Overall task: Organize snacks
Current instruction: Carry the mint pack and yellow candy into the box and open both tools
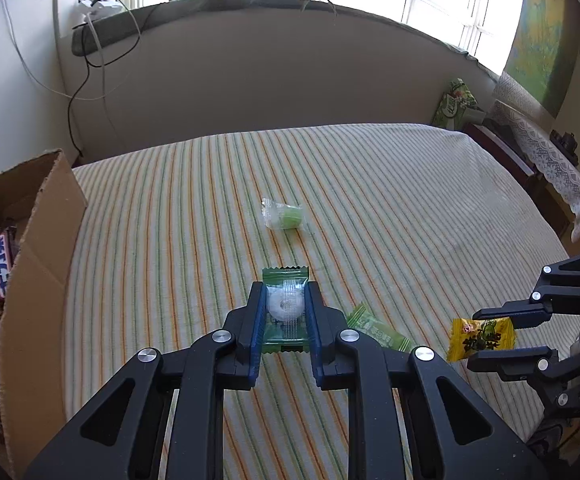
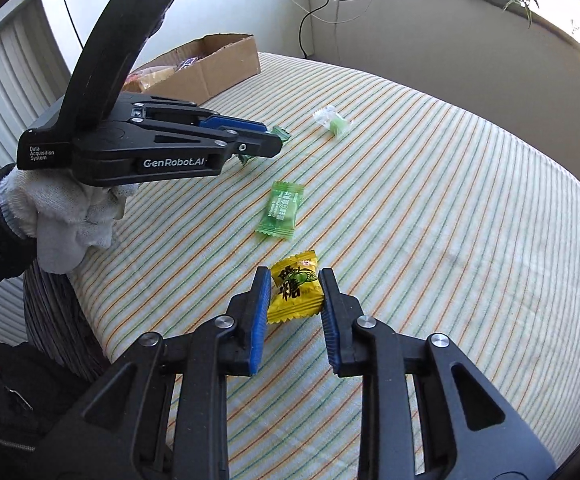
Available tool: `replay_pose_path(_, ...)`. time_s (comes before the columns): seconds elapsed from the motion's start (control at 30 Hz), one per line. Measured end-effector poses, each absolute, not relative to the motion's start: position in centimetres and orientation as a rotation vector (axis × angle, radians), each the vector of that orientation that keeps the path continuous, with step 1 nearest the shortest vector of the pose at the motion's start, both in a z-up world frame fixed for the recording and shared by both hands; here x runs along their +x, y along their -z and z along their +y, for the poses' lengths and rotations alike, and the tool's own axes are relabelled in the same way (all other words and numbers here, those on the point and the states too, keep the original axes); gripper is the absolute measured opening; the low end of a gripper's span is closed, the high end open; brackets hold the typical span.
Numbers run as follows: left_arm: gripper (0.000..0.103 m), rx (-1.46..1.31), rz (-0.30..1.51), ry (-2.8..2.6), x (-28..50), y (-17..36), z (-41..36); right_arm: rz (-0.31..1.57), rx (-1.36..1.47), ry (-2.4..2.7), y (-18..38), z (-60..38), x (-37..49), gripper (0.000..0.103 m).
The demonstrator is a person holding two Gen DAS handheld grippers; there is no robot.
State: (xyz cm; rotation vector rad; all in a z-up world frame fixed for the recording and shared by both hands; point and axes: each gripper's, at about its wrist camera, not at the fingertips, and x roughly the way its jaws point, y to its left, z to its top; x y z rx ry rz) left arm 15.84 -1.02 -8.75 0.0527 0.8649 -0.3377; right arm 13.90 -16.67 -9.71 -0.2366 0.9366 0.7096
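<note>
My left gripper (image 1: 285,292) is shut on a green-wrapped candy with a white ring inside (image 1: 283,308), its blue pads pressing both sides of the wrapper. In the right wrist view the left gripper (image 2: 273,140) shows from the side, with the green wrapper's end (image 2: 281,133) sticking out past its tips. My right gripper (image 2: 294,276) is shut on a yellow candy (image 2: 296,298), also seen from the left as the right gripper (image 1: 474,338) and the yellow candy (image 1: 482,338). A second green candy (image 2: 281,210) and a clear-wrapped green sweet (image 2: 334,122) lie on the striped cloth.
An open cardboard box (image 1: 45,220) holding snack packs stands at the table's left edge, far left as the box (image 2: 217,68) in the right wrist view. A green bag (image 1: 456,104) leans beyond the far right corner. A white-gloved hand (image 2: 61,216) holds the left gripper.
</note>
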Motion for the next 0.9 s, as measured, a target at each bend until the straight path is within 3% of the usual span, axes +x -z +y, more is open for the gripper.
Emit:
replay_pose_path(0.4, 0.018, 0.029, 0.756, 0.245, 12.5, 4.4, 3.9, 0.83, -0.25, -0.712, 5.2, -13.9, 15.4, 0.025)
replay_pose_path(0.9, 0.018, -0.033, 0.704, 0.014, 9.6, 2.8, 15.8, 0.744, -0.284, -0.789, 0.0, -1.7, 20.7, 0.025)
